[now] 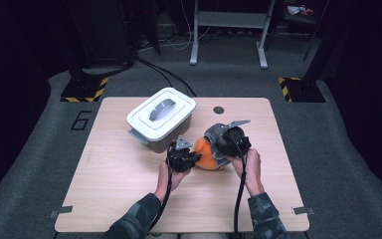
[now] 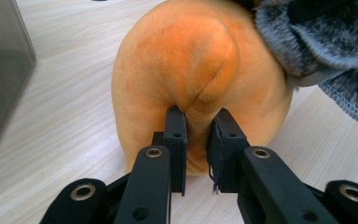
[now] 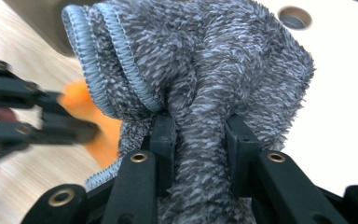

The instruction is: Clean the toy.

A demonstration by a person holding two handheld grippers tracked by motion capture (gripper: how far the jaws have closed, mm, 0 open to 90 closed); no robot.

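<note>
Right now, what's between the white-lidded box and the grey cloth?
The left gripper and the orange cloth it pinches sit just below that stretch; between the box and the grey cloth the high view shows bare table.

Fuzzy grey cloth [image 3: 205,70], velvety orange cloth [image 2: 191,70], perhaps suede, matt wood table [image 1: 129,199]

camouflage sleeves [image 1: 134,219], black grippers [image 1: 182,158] (brass screws)

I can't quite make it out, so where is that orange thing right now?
In the high view the orange cloth sits mid-table between the two grippers, right of the white lidded box, pinched by the left gripper and touching the grey cloth.
</note>
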